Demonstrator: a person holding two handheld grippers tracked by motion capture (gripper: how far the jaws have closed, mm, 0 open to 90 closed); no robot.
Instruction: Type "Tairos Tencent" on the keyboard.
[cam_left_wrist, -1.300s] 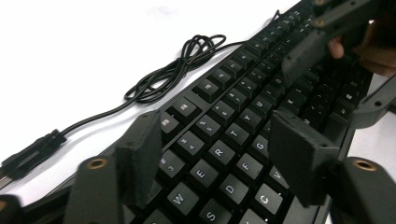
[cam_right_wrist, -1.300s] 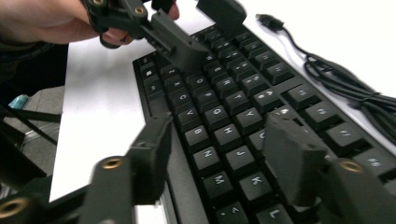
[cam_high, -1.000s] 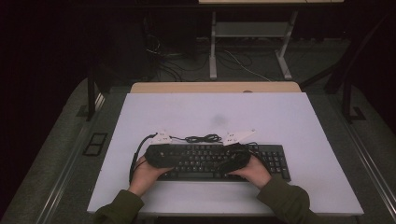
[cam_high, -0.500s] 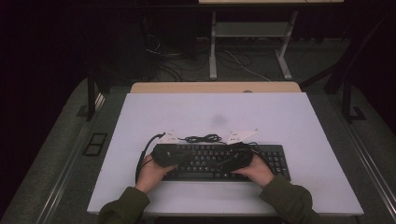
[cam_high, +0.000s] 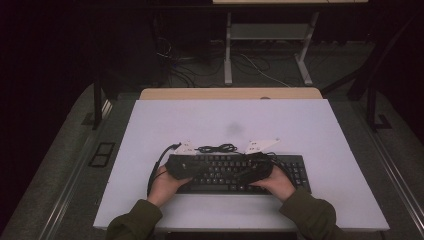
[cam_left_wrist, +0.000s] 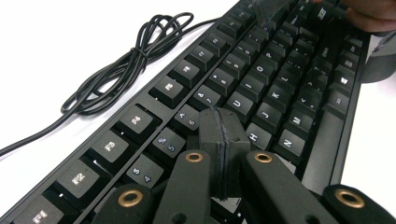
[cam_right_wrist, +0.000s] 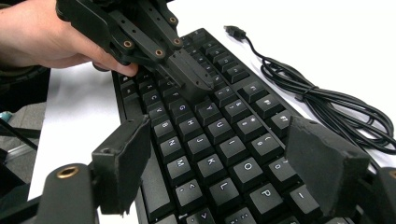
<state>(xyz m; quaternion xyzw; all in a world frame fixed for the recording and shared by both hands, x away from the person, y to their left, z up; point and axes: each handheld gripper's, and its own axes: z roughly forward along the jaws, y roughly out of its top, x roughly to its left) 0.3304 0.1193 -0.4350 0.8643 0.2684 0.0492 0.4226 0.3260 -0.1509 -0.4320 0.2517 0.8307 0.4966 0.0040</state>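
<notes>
A black keyboard lies near the front edge of the white table, with both hands resting over it. My left gripper is shut with nothing between its pads, its tip just over the middle letter keys. In the right gripper view, the left gripper reaches in from the upper left. My right gripper hovers open above the right-hand letter keys. Its jaws have just been opening, and no object sits between them. From above, the left gripper and the right gripper point toward each other.
The keyboard's coiled black cable lies on the table just behind it, with its plug loose. Two small white tags lie beside the coil. A wooden desk edge borders the table's far side.
The left hand has edged slightly inward over the keyboard. The right hand has stayed where it was.
</notes>
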